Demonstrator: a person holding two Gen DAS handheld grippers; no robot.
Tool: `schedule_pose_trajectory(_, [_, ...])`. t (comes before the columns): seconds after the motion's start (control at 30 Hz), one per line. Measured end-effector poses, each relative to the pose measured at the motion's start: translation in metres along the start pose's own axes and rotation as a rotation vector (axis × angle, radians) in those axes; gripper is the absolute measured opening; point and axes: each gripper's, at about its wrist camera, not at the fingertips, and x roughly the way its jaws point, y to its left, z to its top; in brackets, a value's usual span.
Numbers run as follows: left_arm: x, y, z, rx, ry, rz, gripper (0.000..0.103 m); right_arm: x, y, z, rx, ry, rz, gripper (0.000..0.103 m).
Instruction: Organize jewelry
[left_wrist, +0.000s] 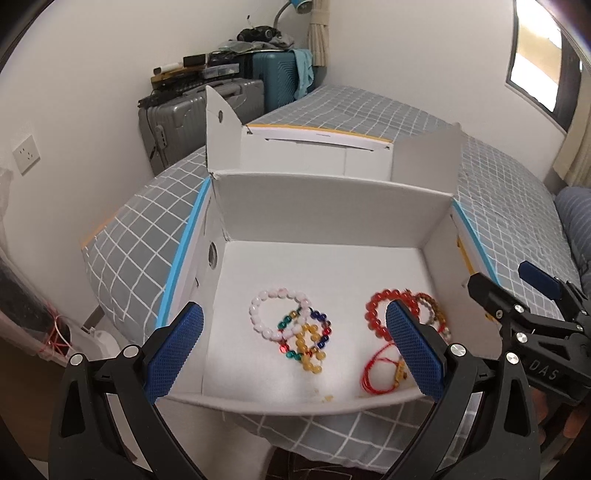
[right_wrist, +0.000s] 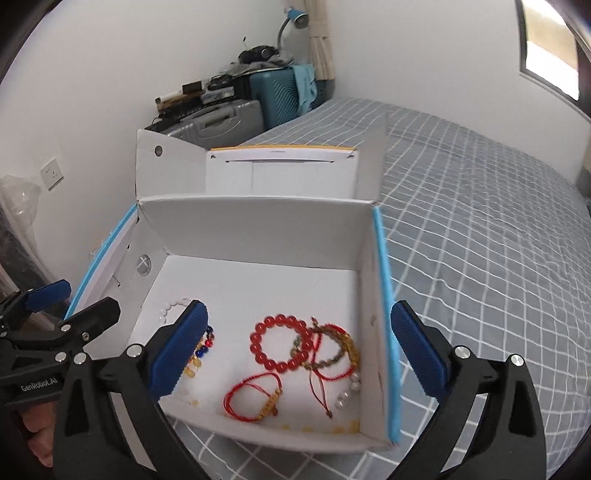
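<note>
Jewelry lies scattered on the floor of an open white box (left_wrist: 332, 206) with pale blue edges, which sits on a bed with a grey checked cover (right_wrist: 480, 221). Toward the box's left wall, a white bead bracelet (left_wrist: 258, 314) overlaps a multicoloured bead bracelet (left_wrist: 321, 325) and a yellow bead bracelet (left_wrist: 310, 350), the three forming one tangled cluster. Toward the box's right wall, a red bead bracelet (right_wrist: 277, 343) lies flat, touching a brown bead bracelet (right_wrist: 325, 354) wound with red cord and a gold-coloured piece. Near the box's front wall lies a looped red string bracelet (right_wrist: 255, 397) with a small gold charm, and in the front right corner a few white pearl beads (right_wrist: 345, 395) rest against the wall. Small yellow crumbs dot the floor along the front wall.

Left gripper (left_wrist: 295, 349) hovers over the box's front left part with its blue-padded jaws spread wide and nothing between them. Right gripper (right_wrist: 299, 350) hangs over the box's right side, its jaws also wide apart and holding nothing; one pad sits over the box floor, the other outside the right wall. Each gripper shows at the edge of the other's view.

Behind the box stand its raised lid flaps, and further back suitcases (left_wrist: 207, 110) are stacked against the wall
</note>
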Motion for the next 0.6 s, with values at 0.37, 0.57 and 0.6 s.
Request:
schedule_pose_trajectory(0.37, [-0.017, 0.003, -0.048, 0.020, 0.000, 0.021, 0.097, -0.025, 0.000, -0.051, 0.028, -0.028, -0.069, 0.096])
schedule_pose_trajectory(0.57, [-0.016, 0.008, -0.059, 0.008, 0.007, 0.015, 0.097, -0.020, 0.000, -0.068, 0.045, -0.011, -0.089, 0.096])
schedule_pose_trajectory(0.6, [-0.015, 0.007, -0.061, 0.010, 0.006, 0.015, 0.097, -0.019, 0.000, -0.069, 0.042, -0.007, -0.091, 0.096])
